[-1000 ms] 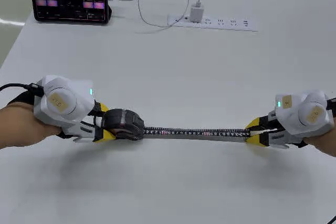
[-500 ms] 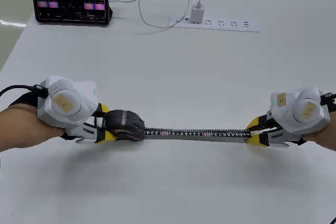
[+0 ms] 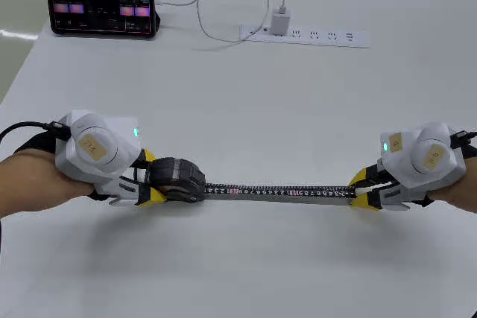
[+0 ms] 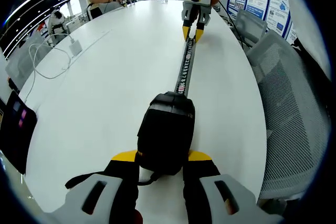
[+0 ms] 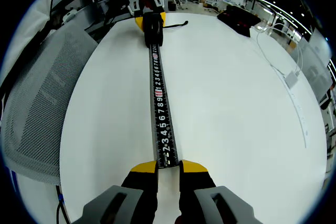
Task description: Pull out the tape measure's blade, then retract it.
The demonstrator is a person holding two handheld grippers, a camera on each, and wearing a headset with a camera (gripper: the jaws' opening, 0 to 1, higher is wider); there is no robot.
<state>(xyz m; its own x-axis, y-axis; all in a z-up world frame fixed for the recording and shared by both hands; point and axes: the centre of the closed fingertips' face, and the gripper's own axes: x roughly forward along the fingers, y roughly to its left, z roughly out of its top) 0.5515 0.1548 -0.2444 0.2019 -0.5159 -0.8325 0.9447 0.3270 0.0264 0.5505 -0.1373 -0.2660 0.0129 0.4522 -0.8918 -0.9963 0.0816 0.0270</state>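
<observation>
Unchanged from a second ago — still clamping tape measure (image 4: 167, 129) in left gripper (image 3: 151, 175) jaws, still pinching blade (image 3: 279, 191) tip in right gripper (image 3: 361, 189) jaws, with blade stretched flat along surface (image 3: 246, 109) between them.

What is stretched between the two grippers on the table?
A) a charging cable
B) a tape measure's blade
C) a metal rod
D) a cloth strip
B: the numbered blade runs from the case held in the left gripper to the right gripper, shut on its end.
</observation>
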